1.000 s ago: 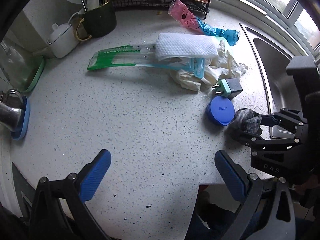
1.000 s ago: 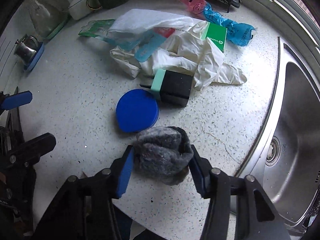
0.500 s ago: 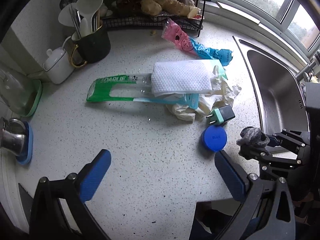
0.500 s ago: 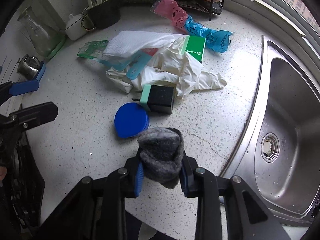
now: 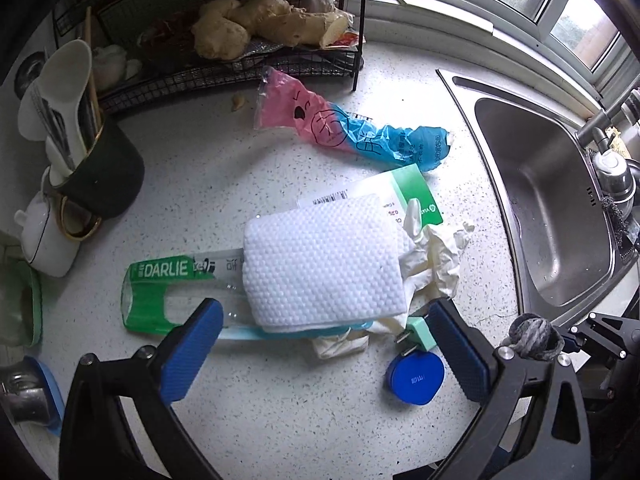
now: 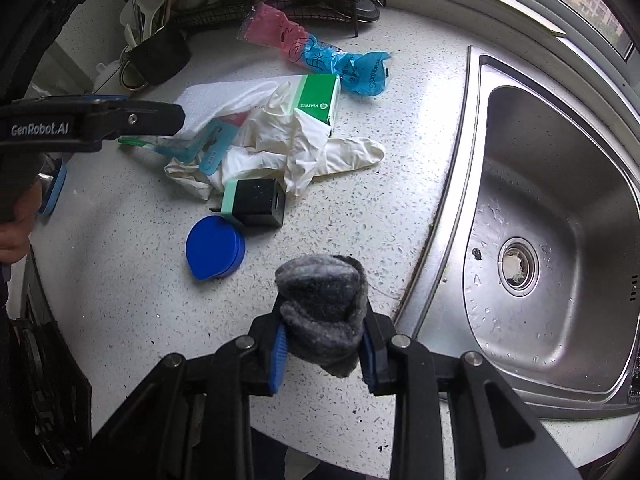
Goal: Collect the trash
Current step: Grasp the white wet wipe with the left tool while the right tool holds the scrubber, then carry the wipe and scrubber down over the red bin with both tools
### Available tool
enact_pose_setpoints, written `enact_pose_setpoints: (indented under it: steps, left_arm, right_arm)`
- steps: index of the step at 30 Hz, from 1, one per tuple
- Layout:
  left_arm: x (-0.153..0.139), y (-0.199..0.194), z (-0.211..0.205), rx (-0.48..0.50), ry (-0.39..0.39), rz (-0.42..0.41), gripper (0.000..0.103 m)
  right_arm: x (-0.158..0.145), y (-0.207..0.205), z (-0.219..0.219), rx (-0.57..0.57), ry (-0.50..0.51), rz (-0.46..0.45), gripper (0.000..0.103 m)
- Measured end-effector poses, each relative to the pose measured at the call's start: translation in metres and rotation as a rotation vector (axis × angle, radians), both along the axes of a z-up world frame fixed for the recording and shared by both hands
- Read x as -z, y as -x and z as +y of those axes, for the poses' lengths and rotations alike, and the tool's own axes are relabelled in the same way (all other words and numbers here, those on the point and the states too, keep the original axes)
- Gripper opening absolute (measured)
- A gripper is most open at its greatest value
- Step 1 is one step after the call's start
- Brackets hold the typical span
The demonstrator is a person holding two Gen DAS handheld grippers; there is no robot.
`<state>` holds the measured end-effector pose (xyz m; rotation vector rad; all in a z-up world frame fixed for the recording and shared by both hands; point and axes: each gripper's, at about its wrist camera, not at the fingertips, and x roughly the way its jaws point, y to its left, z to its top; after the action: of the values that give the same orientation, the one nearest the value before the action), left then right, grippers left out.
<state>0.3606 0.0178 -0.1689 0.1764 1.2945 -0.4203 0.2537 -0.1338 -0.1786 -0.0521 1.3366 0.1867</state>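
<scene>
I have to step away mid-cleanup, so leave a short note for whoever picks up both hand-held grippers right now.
Right hand-held gripper: shut on the grey wad, lifted off the countertop beside the sink.
Left hand-held gripper: open, empty, above the trash pile.
Still lying on the counter: white cloth, Darlie toothpaste pack, white gloves, green box, pink and blue wrapper, blue lid, charger plug.
Done: the wad is picked up.
Left: bin the wad, then collect the rest. No bin in view.

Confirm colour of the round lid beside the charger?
Solid blue lid; clearest in the right wrist view.
</scene>
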Motion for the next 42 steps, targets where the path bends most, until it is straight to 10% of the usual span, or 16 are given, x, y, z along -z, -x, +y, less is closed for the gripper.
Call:
enact_pose_setpoints:
  steps: [3, 13, 25, 27, 42]
  left_arm:
    - [0.012, -0.011, -0.009, 0.031, -0.012, 0.021, 0.096]
    - [0.030, -0.024, -0.010, 0.040, 0.013, 0.068, 0.030]
    - [-0.008, -0.009, 0.007, 0.034, 0.108, -0.003, 0.026]
    - [-0.017, -0.002, 0.009, 0.052, 0.126, -0.006, 0.006]
    - [-0.035, 0.065, 0.017, -0.004, 0.106, -0.028, 0.006]
  right_arm:
    - [0.001, -0.003, -0.002, 0.015, 0.007, 0.008, 0.028]
    - [0.001, -0.012, -0.005, 0.047, 0.015, 0.011, 0.028]
    - [-0.008, -0.010, 0.004, 0.027, 0.012, 0.001, 0.028]
    - [-0.010, -0.009, 0.003, 0.025, 0.006, 0.000, 0.028]
    - [-0.026, 0.013, 0.004, -0.022, -0.031, -0.029, 0.028]
